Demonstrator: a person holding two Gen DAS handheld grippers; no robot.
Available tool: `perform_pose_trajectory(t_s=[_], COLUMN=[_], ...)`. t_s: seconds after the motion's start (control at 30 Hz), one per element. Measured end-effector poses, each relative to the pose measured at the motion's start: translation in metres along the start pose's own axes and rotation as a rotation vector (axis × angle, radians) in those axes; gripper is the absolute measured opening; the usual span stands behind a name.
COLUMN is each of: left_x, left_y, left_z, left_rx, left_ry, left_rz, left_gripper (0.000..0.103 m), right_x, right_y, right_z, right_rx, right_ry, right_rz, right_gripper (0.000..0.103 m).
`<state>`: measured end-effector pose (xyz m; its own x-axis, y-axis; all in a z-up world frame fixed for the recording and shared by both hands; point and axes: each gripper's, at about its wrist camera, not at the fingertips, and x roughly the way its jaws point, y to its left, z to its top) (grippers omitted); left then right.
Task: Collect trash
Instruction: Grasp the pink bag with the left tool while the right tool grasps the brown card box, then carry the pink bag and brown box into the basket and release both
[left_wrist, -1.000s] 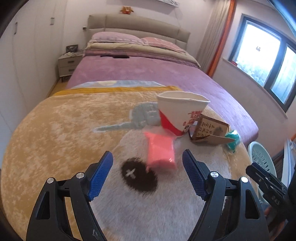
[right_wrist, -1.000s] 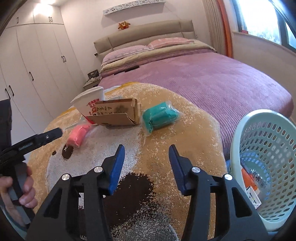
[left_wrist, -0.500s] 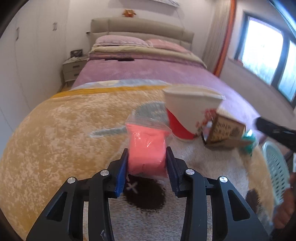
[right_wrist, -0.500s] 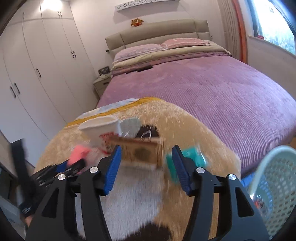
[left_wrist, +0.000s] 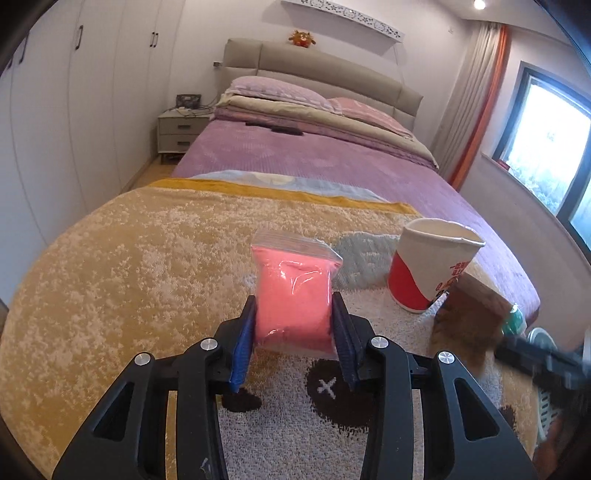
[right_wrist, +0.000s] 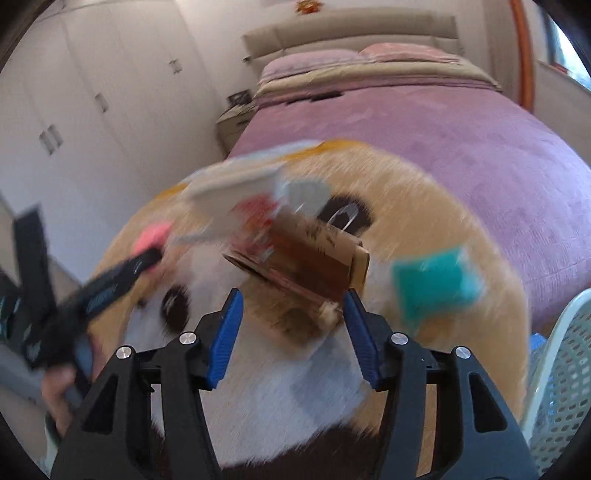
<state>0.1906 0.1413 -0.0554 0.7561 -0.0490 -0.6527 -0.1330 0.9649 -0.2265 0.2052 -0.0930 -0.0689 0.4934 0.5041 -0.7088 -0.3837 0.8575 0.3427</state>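
My left gripper (left_wrist: 294, 334) is shut on a pink plastic packet (left_wrist: 293, 295) and holds it just above the yellow blanket (left_wrist: 129, 258). A red-and-white paper cup (left_wrist: 430, 269) stands to its right, with a brown cardboard box (left_wrist: 467, 314) beside it. My right gripper (right_wrist: 291, 328) is open, its fingers on either side of the near end of the cardboard box (right_wrist: 306, 266). A teal packet (right_wrist: 434, 284) lies right of the box. The right wrist view is blurred by motion.
A pale green mesh basket (right_wrist: 554, 369) stands off the bed's edge at the right. The purple bed (left_wrist: 314, 155) with pillows stretches behind. White wardrobes line the left wall, and a nightstand (left_wrist: 181, 133) stands by the headboard.
My left gripper closed on the pink packet and raised it. My right gripper moved forward from the blanket's edge to the cardboard box, still open.
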Motion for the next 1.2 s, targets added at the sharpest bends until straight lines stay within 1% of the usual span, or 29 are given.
perform_pose_trajectory(t_s=[0.03,0.07,0.1,0.13,0.23,0.3,0.33,0.4,0.47,0.5,0.53,0.57,0.67,0.7,0.73,0.77,0.8,0.83,0.87,0.9,0.97,1.0,1.07,1.13,1.2], left_x=[-0.001,0.000,-0.001,-0.001,-0.002,-0.002,-0.001,0.002,0.004,0.005,0.007,0.007,0.009,0.009,0.009,0.009,0.010,0.009,0.010,0.009,0.007,0.006,0.004,-0.001,-0.007], left_y=[0.000,0.000,0.000,0.001,0.000,-0.002,-0.002,-0.004,-0.006,-0.006,-0.008,-0.008,-0.009,-0.009,-0.008,-0.008,-0.008,-0.008,-0.008,-0.008,-0.009,-0.010,-0.012,-0.018,-0.024], left_z=[0.000,-0.001,-0.002,-0.002,-0.002,-0.002,-0.003,-0.003,-0.002,-0.002,-0.002,-0.002,-0.002,-0.002,-0.002,-0.002,-0.002,-0.003,-0.003,-0.003,-0.004,-0.005,-0.006,-0.007,-0.009], left_rx=[0.000,-0.001,-0.002,-0.002,0.002,0.009,0.012,0.017,0.022,0.025,0.028,0.029,0.035,0.035,0.034,0.033,0.032,0.032,0.033,0.034,0.041,0.046,0.056,0.076,0.095], left_ry=[-0.001,-0.001,0.000,0.001,-0.002,-0.004,-0.001,0.006,0.007,0.007,0.008,0.009,0.008,0.007,0.006,0.004,0.003,0.002,0.001,-0.001,-0.007,-0.010,-0.021,-0.048,-0.073], left_rz=[0.000,0.000,-0.003,-0.005,-0.005,-0.006,-0.006,-0.006,-0.006,-0.007,-0.006,-0.006,-0.005,-0.006,-0.008,-0.009,-0.010,-0.012,-0.012,-0.011,-0.008,-0.005,0.005,0.019,0.024], left_gripper=[0.038,0.038,0.038,0.038,0.038,0.038,0.038,0.038,0.038,0.038,0.038,0.038,0.038,0.038,0.038,0.038,0.038,0.038,0.038,0.038,0.038,0.038,0.038,0.038,0.038], right_x=[-0.003,-0.006,-0.011,-0.016,-0.022,-0.017,-0.013,-0.010,-0.010,-0.011,-0.010,-0.009,0.001,0.007,0.012,0.019,0.028,0.033,0.035,0.031,0.022,0.017,0.007,-0.006,-0.021], right_y=[0.005,0.011,0.014,0.016,0.013,0.006,0.003,-0.007,-0.014,-0.016,-0.019,-0.021,-0.022,-0.020,-0.018,-0.018,-0.017,-0.016,-0.015,-0.011,-0.006,-0.003,0.002,0.003,0.004], right_z=[-0.006,-0.010,-0.013,-0.013,-0.008,-0.003,-0.002,-0.001,0.001,0.002,0.003,0.004,0.013,0.015,0.017,0.017,0.017,0.014,0.010,0.008,0.002,-0.002,-0.012,-0.022,-0.031], right_rx=[-0.007,-0.017,-0.030,-0.040,-0.057,-0.057,-0.051,-0.015,0.014,0.019,0.022,0.026,0.013,0.005,0.004,0.005,0.010,0.015,0.014,-0.001,-0.008,-0.005,0.002,0.023,0.042], right_ry=[0.005,0.002,-0.012,-0.035,-0.103,-0.111,-0.109,-0.113,-0.125,-0.129,-0.131,-0.129,-0.112,-0.092,-0.072,-0.046,-0.015,0.007,0.012,-0.002,-0.019,-0.028,-0.049,-0.066,-0.083], right_rz=[0.043,0.066,0.061,0.038,-0.070,-0.125,-0.135,-0.132,-0.111,-0.115,-0.128,-0.133,-0.104,-0.107,-0.116,-0.115,-0.104,-0.101,-0.116,-0.125,-0.079,-0.072,-0.088,-0.065,-0.063], right_gripper=[0.053,0.053,0.053,0.053,0.053,0.053,0.053,0.053,0.054,0.060,0.062,0.063,0.063,0.061,0.056,0.043,0.032,0.030,0.024,0.015,0.003,0.003,0.002,0.002,0.002])
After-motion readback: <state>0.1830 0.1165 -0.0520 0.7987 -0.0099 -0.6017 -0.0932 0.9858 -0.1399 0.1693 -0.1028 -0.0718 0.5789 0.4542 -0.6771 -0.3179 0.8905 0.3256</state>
